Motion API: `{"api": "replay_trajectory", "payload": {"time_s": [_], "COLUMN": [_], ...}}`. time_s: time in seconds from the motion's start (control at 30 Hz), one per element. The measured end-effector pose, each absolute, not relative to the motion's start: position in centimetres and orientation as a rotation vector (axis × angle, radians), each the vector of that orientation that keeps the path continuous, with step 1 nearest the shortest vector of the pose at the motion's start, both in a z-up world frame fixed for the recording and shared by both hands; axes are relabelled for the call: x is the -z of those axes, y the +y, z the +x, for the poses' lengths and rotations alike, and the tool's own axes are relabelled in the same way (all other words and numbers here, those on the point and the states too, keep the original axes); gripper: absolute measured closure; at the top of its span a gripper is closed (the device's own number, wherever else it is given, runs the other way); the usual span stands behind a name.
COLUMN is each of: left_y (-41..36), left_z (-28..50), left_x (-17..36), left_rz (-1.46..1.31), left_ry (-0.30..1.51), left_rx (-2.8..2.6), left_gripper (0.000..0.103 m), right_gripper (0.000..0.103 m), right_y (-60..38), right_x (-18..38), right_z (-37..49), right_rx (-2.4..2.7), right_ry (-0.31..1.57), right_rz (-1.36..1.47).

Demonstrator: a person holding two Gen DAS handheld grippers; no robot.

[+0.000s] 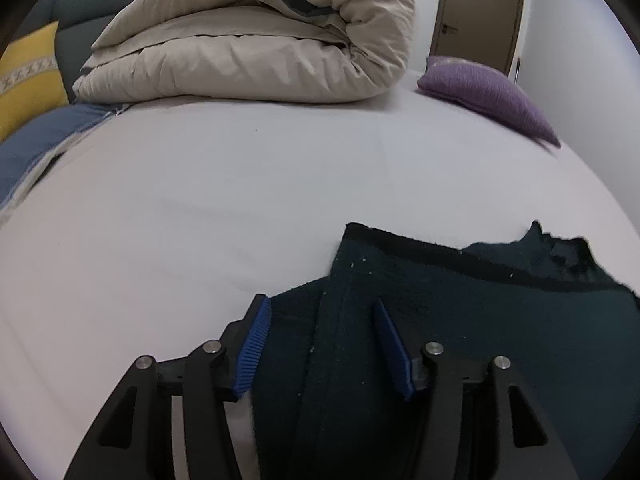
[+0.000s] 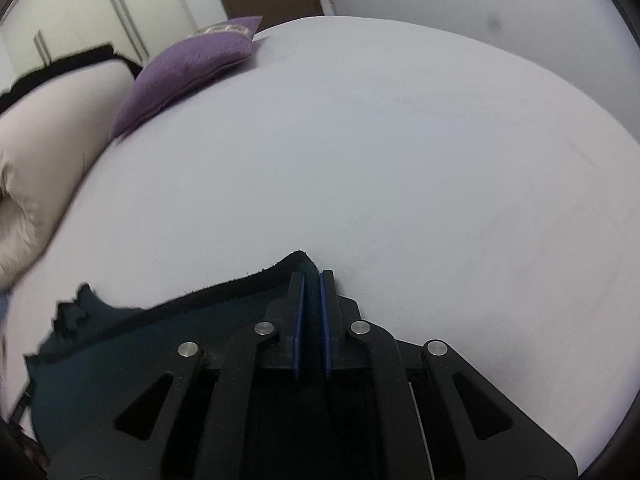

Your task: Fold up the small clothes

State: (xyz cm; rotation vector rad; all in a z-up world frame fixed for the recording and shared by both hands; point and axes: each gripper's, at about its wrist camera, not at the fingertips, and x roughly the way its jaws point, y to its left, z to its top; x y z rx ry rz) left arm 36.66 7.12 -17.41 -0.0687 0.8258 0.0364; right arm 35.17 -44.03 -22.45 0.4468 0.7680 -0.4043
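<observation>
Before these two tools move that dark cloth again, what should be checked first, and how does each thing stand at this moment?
1. Right tool has a firm hold: ok. Its pads are shut on the edge of the dark garment.
2. Left tool has a hold: not ok. Its pads stand apart, with a seam of the garment between them.
3. Bare sheet ahead for folding: ok. The white sheet lies open in front of both tools.
4. Purple pillow and beige duvet out of the way: ok, both lie farther back.
5. Garment lying flat: cannot tell; its far corner looks ruffled.
</observation>
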Motion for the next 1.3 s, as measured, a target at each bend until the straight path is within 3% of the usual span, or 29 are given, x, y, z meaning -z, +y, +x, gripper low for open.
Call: {"api": "replay_trajectory", "payload": {"time_s": [0.07, 0.23, 0.3, 0.37, 0.5, 0.53, 0.63, 0.77, 0.87, 1.0, 1.13, 1.3], "left_y": [7.1, 7.9, 6.3, 4.6, 4.0, 4.2, 5.2, 6.5, 7.2, 8.6, 8.4, 8.2], "left_z": [36.3, 30.6, 27.5, 25.3, 24.6, 24.2, 22.6, 21.1, 19.4, 19.1, 19.3, 20.0], "left_x": [16.9, 13.3, 12.2, 12.3, 16.2, 16.4, 16.2, 16.5, 15.8, 16.0, 15.5, 16.4], "left_rz": [-0.071, -0.177, -0.134, -0.086, -0.069, -0.079, -0.075, -0.074, -0.057, -0.125, -0.079, -0.058], "left_ry": [0.828, 0.770, 0.742, 0.742, 0.867, 0.859, 0.864, 0.879, 0.851, 0.836, 0.804, 0.839], "left_rx": [-0.033, 0.023, 0.092, 0.148, 0.138, 0.142, 0.158, 0.184, 0.125, 0.110, 0.102, 0.076], "left_gripper": [0.045, 0.046, 0.046, 0.040, 0.042, 0.042, 0.043, 0.046, 0.040, 0.040, 0.039, 0.039], "right_gripper": [0.084, 0.078, 0.078, 0.078, 0.074, 0.075, 0.096, 0.096, 0.086, 0.085, 0.055, 0.054], "right_y": [-44.3, -42.6, -40.1, -36.7, -30.1, -29.5, -32.2, -38.5, -40.7, -35.9, -26.8, -19.1], "right_x": [21.7, 17.7, 17.3, 17.6, 22.2, 23.7, 26.0, 25.7, 23.9, 19.7, 17.6, 20.8], "right_z": [35.0, 28.4, 25.9, 23.5, 21.6, 21.5, 19.9, 15.7, 12.9, 13.7, 18.3, 24.3], "right_rx": [0.376, 0.284, 0.118, -0.033, -0.284, -0.272, -0.226, 0.023, 0.142, 0.032, -0.211, -0.309], "right_ry": [0.786, 0.667, 0.703, 0.721, 0.868, 0.907, 0.847, 0.741, 0.684, 0.665, 0.724, 0.875], "right_rz": [0.460, 0.545, 0.562, 0.562, 0.607, 0.622, 0.769, 0.892, 0.921, 0.834, 0.693, 0.618]}}
